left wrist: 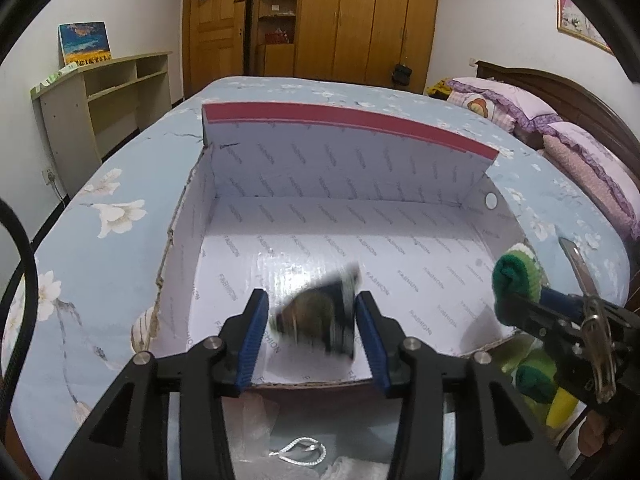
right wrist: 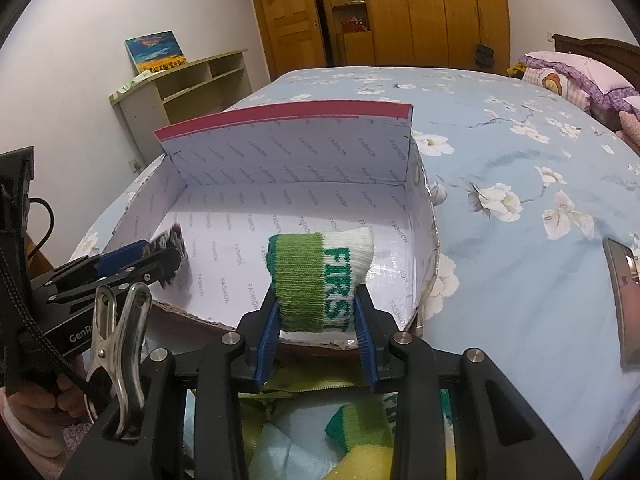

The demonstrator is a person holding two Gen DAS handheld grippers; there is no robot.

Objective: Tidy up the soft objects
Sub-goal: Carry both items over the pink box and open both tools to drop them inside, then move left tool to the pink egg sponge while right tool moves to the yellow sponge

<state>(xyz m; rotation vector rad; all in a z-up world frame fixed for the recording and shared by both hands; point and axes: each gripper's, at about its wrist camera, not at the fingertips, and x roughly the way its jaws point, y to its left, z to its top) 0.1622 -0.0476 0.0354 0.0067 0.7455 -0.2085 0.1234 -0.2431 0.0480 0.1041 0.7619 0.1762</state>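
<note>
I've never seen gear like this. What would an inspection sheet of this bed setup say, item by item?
Surface: bed with blue floral sheet.
Job's things: open cardboard box, white inside, its lid standing up at the far side; rolled green and white sock held over the box; dark blurred item at the box's near edge.
Clutter: more green and yellow knitwear below the right gripper; a metal clip.
Grippers: left gripper, jaws either side of the dark item, grip unclear; right gripper, jaws shut on the sock.
Cables: black cable at the left edge.
Surroundings: wooden wardrobe, low shelf unit, pink pillows.
</note>
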